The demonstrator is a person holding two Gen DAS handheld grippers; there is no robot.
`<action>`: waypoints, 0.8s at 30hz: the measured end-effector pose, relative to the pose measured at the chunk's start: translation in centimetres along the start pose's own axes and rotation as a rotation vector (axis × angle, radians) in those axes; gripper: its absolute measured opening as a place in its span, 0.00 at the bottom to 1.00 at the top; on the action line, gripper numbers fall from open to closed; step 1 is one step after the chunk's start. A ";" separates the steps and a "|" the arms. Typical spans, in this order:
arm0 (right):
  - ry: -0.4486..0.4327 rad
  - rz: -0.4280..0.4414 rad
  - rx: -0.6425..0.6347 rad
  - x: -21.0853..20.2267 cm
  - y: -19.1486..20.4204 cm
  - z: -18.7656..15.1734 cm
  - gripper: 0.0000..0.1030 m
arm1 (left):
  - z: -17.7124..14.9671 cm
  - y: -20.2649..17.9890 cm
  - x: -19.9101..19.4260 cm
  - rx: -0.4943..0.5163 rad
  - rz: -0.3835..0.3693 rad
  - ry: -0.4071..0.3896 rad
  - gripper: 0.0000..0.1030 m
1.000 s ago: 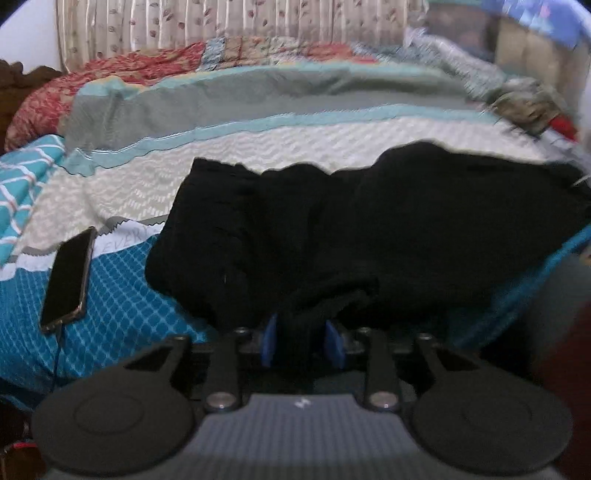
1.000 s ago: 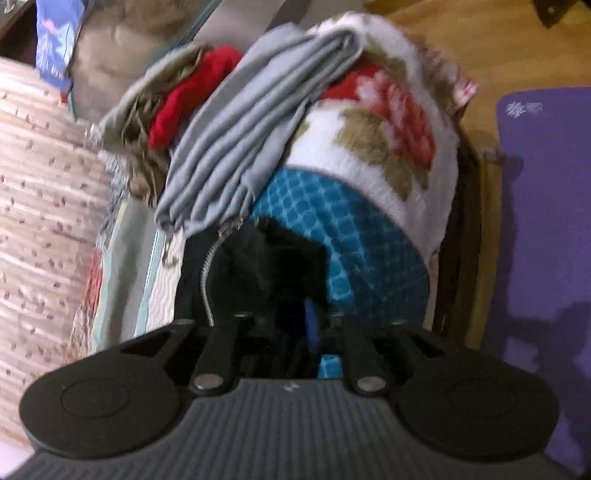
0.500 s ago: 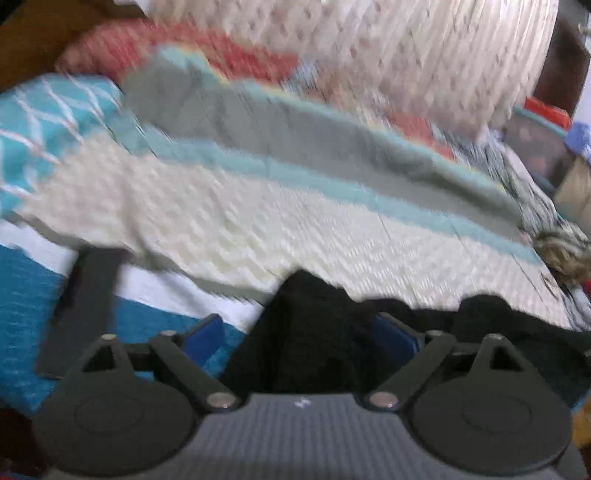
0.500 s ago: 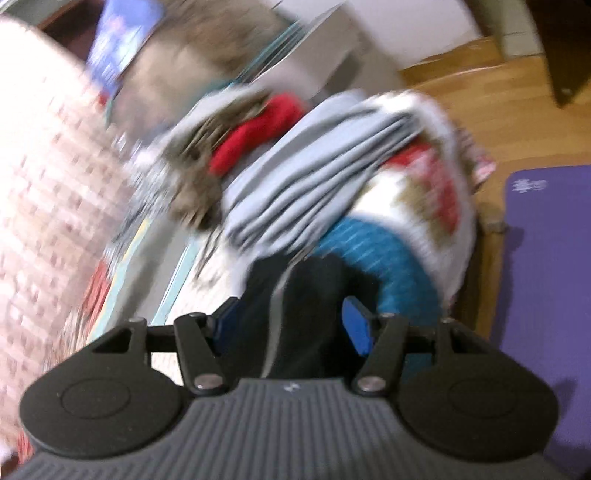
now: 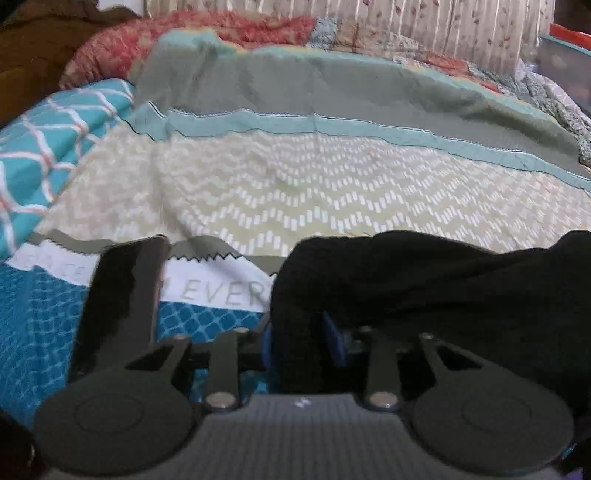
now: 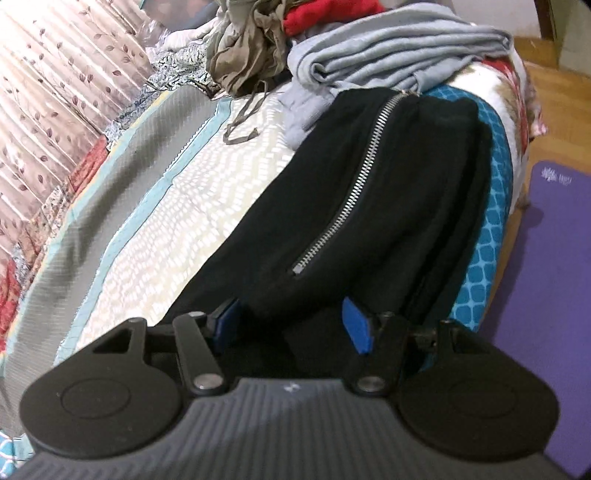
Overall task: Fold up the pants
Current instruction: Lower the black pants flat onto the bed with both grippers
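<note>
On the bedspread (image 5: 332,192) lie soft, limp black pants (image 6: 351,192), the left gripper (image 5: 301,332) pinching one end, the right gripper (image 6: 291,321) spread wide; I'd grab the hem.

Both cameras sit low and close over the bed (image 5: 332,192). Left faces twelve o'clock across it toward the curtain (image 5: 443,29); right looks along it. Both share the black pants (image 6: 351,192).

Matt black cloth pants (image 6: 369,206) with a shiny metal zipper (image 6: 354,184); glossy phone (image 5: 122,295).
</note>
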State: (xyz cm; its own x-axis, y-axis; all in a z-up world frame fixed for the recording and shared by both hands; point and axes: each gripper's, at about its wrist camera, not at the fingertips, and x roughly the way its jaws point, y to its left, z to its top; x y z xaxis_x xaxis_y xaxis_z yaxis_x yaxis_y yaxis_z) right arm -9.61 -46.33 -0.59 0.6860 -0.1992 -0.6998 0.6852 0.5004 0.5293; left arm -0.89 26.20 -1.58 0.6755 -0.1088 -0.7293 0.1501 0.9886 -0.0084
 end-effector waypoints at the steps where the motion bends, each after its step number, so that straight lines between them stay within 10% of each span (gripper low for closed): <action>1: -0.010 0.013 -0.004 -0.5 0.0 0.1 0.62 | 0.0 0.3 -1.1 -0.016 -0.010 -0.016 0.41; 8: -0.009 0.219 -0.214 -3.5 4.5 -0.9 0.62 | 1.6 4.2 -8.4 -0.287 -0.134 -0.184 0.45; 15: 0.288 0.538 -0.520 -2.2 12.4 -8.0 0.60 | 3.1 -3.4 -8.3 -0.105 -0.435 -0.178 0.42; 21: 0.434 0.484 -0.657 0.5 12.4 -12.1 0.59 | -1.1 -5.7 -2.3 0.030 -0.266 0.123 0.23; 24: 0.452 0.414 -0.570 2.3 10.3 -11.2 0.44 | -2.3 -5.7 -2.9 0.044 -0.259 0.107 0.23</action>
State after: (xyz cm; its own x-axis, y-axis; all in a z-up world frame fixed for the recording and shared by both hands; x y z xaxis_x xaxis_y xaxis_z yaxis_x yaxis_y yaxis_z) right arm -3.72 -32.19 -2.08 0.6079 0.3907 -0.6912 0.0874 0.8323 0.5474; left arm -5.37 21.07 -0.98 0.5307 -0.3435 -0.7748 0.3408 0.9235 -0.1760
